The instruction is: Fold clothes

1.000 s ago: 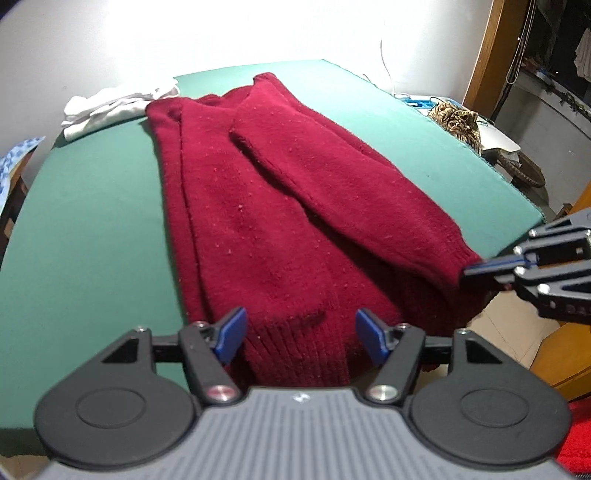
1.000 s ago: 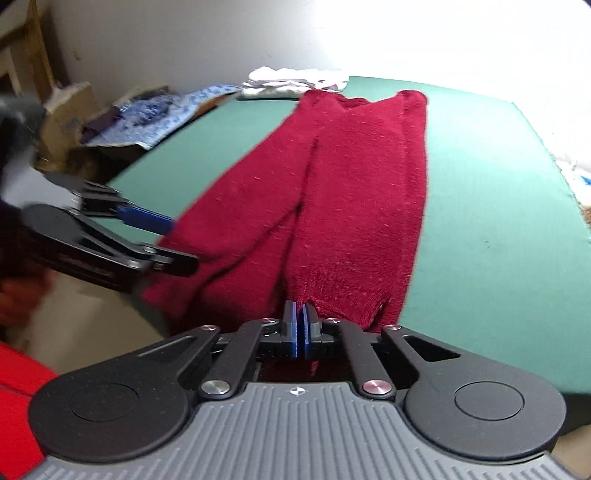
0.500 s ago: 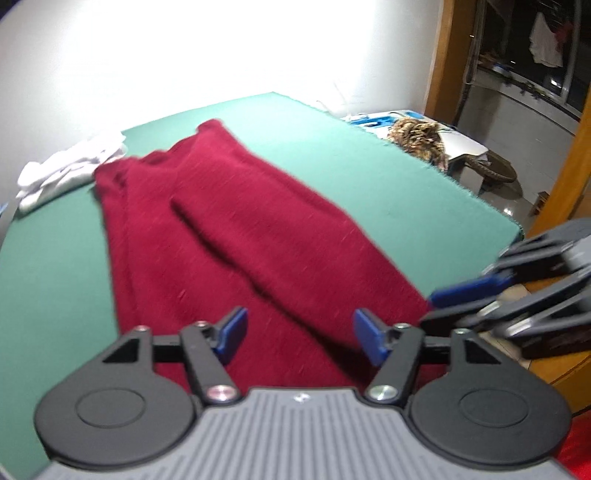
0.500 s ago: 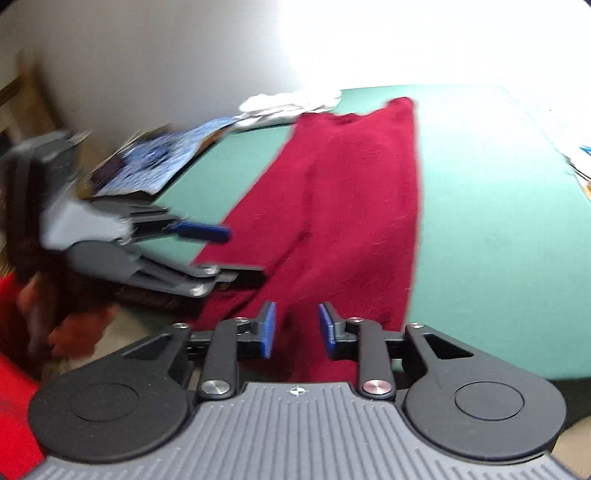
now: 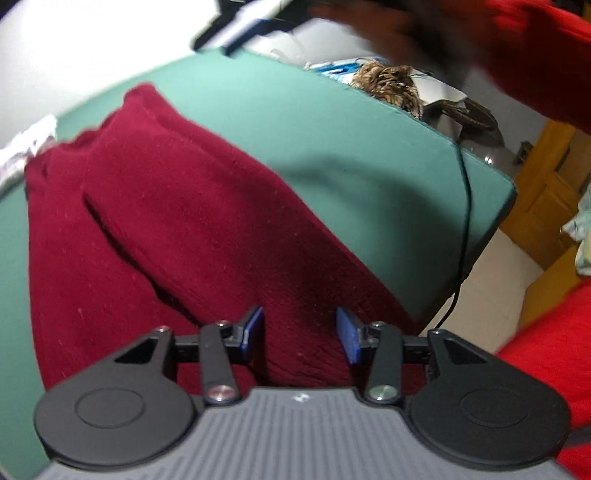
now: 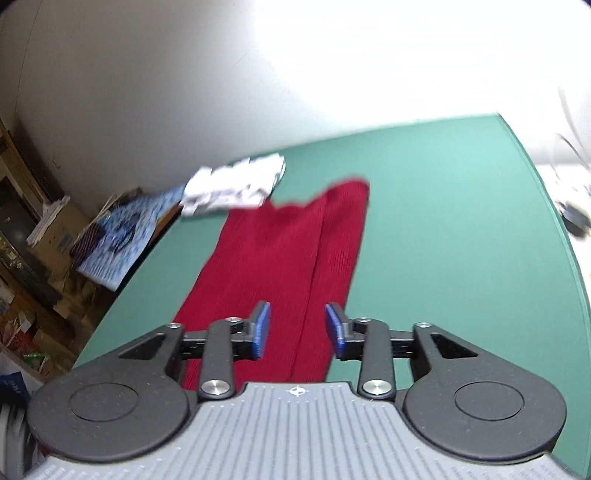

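A dark red knit sweater (image 5: 177, 229) lies lengthwise on the green table (image 5: 332, 133), folded narrow with a sleeve laid along it. It also shows in the right wrist view (image 6: 280, 251). My left gripper (image 5: 300, 334) is open and empty just above the sweater's near hem. My right gripper (image 6: 297, 332) is open and empty, raised above the sweater's near end. In the left wrist view it (image 5: 240, 22) shows as a blur at the top, held by a hand in a red sleeve.
A white folded garment (image 6: 232, 188) lies at the table's far end beside the sweater. A blue patterned cloth (image 6: 118, 240) and boxes stand off the left edge. A brown patterned item (image 5: 388, 85) and a black cable (image 5: 465, 206) are at the right edge.
My right gripper opened, let go of the sweater's hem and rose well above the table. My left gripper moved right along the near hem and stayed open.
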Action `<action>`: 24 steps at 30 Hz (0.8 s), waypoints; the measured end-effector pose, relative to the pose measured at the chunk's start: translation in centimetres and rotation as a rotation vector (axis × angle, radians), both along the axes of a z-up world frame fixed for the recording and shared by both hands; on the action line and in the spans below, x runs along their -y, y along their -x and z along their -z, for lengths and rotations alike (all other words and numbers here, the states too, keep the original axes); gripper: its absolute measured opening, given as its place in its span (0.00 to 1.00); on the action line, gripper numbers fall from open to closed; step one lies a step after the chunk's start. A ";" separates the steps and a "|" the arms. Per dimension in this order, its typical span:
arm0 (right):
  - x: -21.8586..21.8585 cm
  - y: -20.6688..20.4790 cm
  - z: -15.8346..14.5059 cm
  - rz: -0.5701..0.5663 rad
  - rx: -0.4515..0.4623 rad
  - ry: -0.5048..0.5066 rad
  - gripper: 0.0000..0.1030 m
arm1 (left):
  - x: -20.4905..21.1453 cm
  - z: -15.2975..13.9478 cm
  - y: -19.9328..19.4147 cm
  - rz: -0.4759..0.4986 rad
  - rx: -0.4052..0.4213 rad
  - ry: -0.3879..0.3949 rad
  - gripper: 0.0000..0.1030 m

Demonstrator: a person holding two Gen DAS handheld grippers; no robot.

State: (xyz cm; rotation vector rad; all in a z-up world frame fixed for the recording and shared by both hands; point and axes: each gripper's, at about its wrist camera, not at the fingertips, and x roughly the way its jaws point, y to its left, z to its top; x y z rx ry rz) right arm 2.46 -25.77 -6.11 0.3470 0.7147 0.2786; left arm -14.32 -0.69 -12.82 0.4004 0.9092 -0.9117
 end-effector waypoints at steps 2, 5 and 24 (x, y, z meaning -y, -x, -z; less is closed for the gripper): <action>0.1 -4.5 1.2 -0.014 -0.003 -0.027 0.39 | -0.2 -0.1 -0.7 -0.051 -0.058 0.010 0.47; -0.6 -10.5 3.4 -0.032 -0.011 -0.039 0.39 | 0.2 -0.2 -0.6 -0.098 -0.067 -0.017 0.51; 3.1 -11.0 5.0 -0.055 -0.001 -0.182 0.29 | 0.3 -0.3 -0.2 -0.178 -0.063 -0.101 0.67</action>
